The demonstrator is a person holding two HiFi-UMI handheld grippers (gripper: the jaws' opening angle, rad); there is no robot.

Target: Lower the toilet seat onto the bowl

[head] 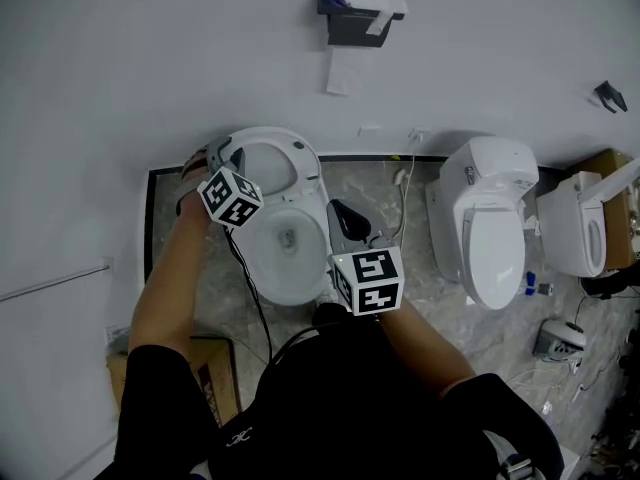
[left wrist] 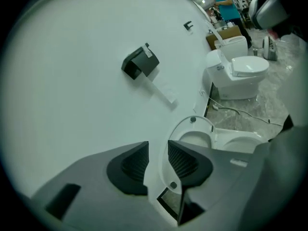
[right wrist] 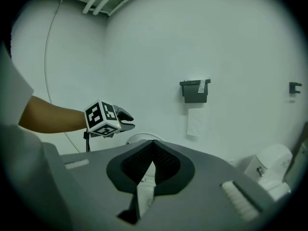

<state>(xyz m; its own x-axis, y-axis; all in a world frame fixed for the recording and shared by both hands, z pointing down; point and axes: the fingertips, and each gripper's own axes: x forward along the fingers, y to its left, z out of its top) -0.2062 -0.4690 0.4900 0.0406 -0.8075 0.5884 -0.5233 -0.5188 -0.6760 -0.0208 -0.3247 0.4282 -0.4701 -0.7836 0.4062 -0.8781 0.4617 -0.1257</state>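
The white toilet bowl (head: pixel 290 258) stands against the wall with its seat (head: pixel 300 153) raised nearly upright. My left gripper (head: pixel 210 158) is at the seat's left rim. In the left gripper view its jaws (left wrist: pixel 158 150) stand apart, open, with the seat's white rim (left wrist: pixel 166 177) running between them and the seat ring (left wrist: pixel 192 129) beyond. My right gripper (head: pixel 345 220) hovers over the bowl's right side. Its jaws (right wrist: pixel 153 144) are shut with the tips touching and nothing held. The right gripper view shows the left gripper (right wrist: pixel 126 121) and the top of the seat (right wrist: pixel 139 137).
A dark paper dispenser (head: pixel 360 13) hangs on the wall above. Two more white toilets (head: pixel 492 218) (head: pixel 580 223) stand to the right. A cable (head: pixel 402 203) trails on the marble floor. A cardboard box (head: pixel 205 368) sits at lower left.
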